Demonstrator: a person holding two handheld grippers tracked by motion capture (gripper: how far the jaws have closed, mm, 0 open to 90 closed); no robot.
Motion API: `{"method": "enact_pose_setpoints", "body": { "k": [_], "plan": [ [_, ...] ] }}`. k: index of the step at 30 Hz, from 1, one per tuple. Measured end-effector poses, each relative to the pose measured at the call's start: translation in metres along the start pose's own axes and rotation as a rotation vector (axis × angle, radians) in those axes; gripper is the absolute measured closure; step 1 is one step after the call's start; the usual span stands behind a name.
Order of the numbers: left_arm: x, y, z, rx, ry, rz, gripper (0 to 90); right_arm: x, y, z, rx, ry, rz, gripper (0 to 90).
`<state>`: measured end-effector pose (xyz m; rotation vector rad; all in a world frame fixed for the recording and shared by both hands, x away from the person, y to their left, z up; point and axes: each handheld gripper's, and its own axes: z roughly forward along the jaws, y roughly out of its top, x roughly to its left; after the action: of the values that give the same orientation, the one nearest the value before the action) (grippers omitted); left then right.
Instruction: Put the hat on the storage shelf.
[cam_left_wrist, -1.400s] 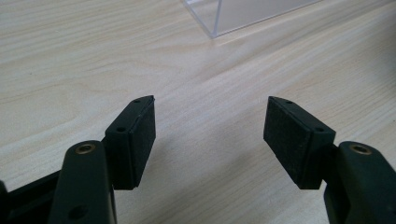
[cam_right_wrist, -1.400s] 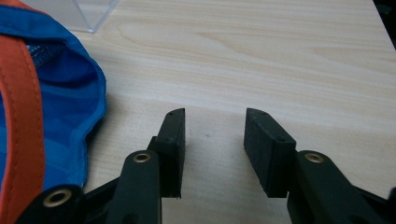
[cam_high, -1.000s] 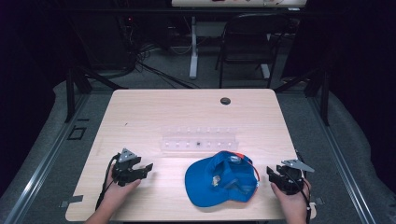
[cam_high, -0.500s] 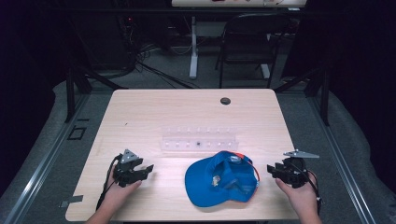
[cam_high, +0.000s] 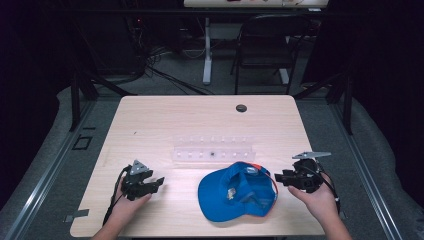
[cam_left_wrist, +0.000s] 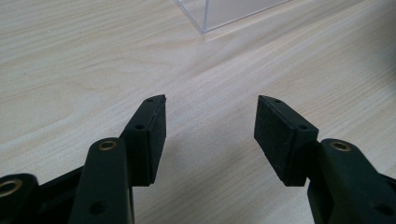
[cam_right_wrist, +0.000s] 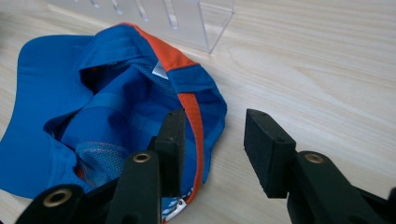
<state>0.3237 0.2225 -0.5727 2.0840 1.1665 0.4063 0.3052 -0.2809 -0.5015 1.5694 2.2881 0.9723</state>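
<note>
From above, a pale wooden tabletop (cam_high: 150, 120) carries a blue cap (cam_high: 236, 190) upside down between both grippers, before a clear rack (cam_high: 212, 150); the left gripper (cam_left_wrist: 210, 122) shows fingers spread over bare wood; the right gripper (cam_right_wrist: 212, 140), fingers apart, hangs over the cap's orange-trimmed edge.

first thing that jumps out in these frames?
The blue cap with orange trim, lying upside down at the table's near edge, right of centre. The right gripper, jaws open, sits just beside its rim, while the left gripper rests open on bare wood further left. Behind the cap stands a clear plastic rack.
</note>
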Motion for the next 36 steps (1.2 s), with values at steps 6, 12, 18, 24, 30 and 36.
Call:
{"method": "enact_pose_setpoints", "body": {
  "k": [6, 12, 18, 24, 30, 36],
  "plan": [
    [0.001, 0.0, 0.0, 0.004, 0.004, 0.001, 44.0, 0.003, 0.0, 0.018, 0.04, 0.027, -0.003, 59.1],
    [0.001, 0.0, 0.0, 0.002, 0.004, -0.001, 44.0, 0.001, -0.002, 0.031, 0.071, 0.064, 0.021, 59.3],
    [0.001, 0.0, 0.0, 0.002, 0.002, -0.001, 44.0, 0.001, -0.006, 0.037, 0.113, 0.104, 0.041, 64.3],
    [0.001, 0.0, 0.0, 0.002, 0.002, -0.001, 44.0, 0.001, -0.013, 0.034, 0.116, 0.123, 0.06, 80.8],
    [0.001, 0.0, -0.001, 0.003, 0.003, 0.002, 44.1, 0.006, -0.02, 0.026, 0.132, 0.108, 0.088, 83.9],
    [0.001, -0.001, 0.0, 0.002, 0.002, -0.001, 44.0, 0.018, -0.031, 0.019, 0.157, 0.142, 0.105, 83.3]
  ]
}}
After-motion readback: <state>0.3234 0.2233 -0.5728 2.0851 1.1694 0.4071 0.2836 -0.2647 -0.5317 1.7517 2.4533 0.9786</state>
